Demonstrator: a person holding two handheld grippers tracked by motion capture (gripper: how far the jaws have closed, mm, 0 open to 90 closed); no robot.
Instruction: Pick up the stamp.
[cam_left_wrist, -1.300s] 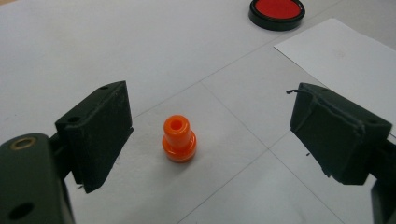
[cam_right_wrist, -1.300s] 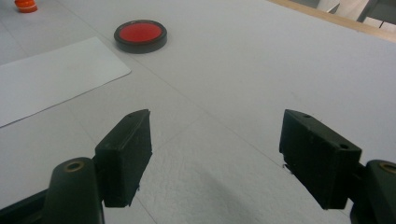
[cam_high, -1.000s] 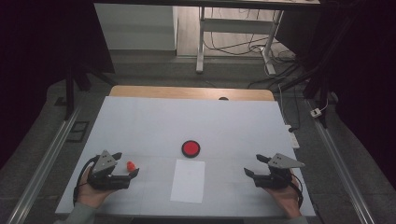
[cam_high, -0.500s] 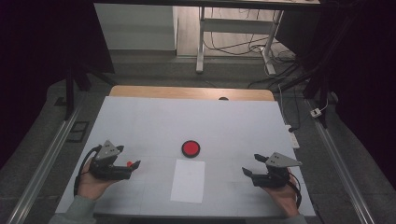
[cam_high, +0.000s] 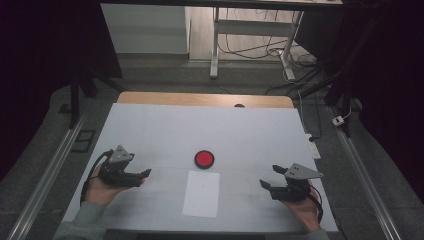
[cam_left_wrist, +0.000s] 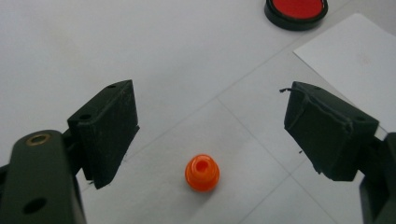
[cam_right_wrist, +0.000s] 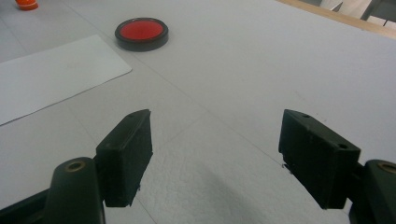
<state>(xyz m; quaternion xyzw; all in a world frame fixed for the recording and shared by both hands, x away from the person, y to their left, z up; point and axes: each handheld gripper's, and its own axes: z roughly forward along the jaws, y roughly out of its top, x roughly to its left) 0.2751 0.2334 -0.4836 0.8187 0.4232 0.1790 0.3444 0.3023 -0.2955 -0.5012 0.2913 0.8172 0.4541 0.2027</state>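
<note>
Currently the orange cap (cam_left_wrist: 201, 172) stands upright on the surface (cam_left_wrist: 140, 46), between and just short of the released left tongs (cam_left_wrist: 210, 133), whose jaws have just been closing slightly; right tongs (cam_right_wrist: 215, 158) also released, well apart.

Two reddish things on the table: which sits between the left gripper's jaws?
The small orange cap, standing between the open jaws, untouched. The red disc with a black rim lies farther off, beside the paper sheet.
</note>
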